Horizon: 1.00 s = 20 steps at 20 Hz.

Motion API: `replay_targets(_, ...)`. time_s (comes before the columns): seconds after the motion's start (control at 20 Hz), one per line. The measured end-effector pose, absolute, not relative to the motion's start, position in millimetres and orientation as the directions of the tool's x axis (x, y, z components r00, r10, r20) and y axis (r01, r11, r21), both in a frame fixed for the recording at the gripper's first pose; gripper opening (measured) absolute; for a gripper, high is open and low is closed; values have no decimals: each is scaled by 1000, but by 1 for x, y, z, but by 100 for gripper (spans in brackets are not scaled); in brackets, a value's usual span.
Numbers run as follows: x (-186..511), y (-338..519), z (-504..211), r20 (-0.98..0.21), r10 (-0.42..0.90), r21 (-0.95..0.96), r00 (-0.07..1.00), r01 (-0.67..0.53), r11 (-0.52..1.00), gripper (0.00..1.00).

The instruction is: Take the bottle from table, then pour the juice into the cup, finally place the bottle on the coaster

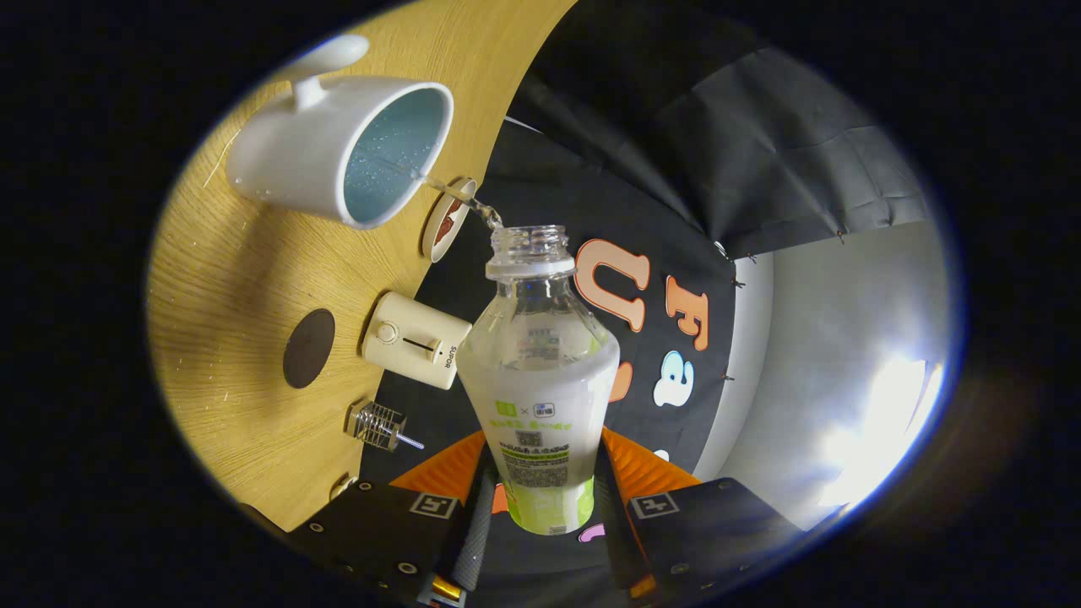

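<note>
My gripper (540, 498) is shut on the lower body of a clear plastic bottle (540, 371) with a white and green label. The bottle has no cap and is tipped over toward the table. A thin stream of clear liquid (460, 198) runs from its mouth into the white mug (338, 148), whose inside is pale blue and spotted with drops. The mug stands on the wooden table (228, 279), just beyond the bottle's mouth. A dark round coaster (308, 348) lies flat on the table, off to the side of the mug and nearer my fingers.
A cream toaster-like appliance (415, 339) stands at the table's edge beside the coaster. A small round dish (446, 219) sits near the mug at the edge. A small metal wire object (377, 425) stands nearer my fingers. The black cloth booth wall hangs behind the table.
</note>
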<state>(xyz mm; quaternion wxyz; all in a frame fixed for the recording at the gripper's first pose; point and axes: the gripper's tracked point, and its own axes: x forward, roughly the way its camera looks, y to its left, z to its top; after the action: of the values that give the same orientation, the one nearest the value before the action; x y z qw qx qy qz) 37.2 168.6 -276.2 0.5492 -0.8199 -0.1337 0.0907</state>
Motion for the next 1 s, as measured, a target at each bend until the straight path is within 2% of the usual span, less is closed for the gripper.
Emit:
replay_targets(0.7, 46, 172, -266, 7, 342, -910, 940, 148, -386, 59)
replay_targets(1.0, 46, 166, -264, 3, 304, -927, 953, 117, -357, 59)
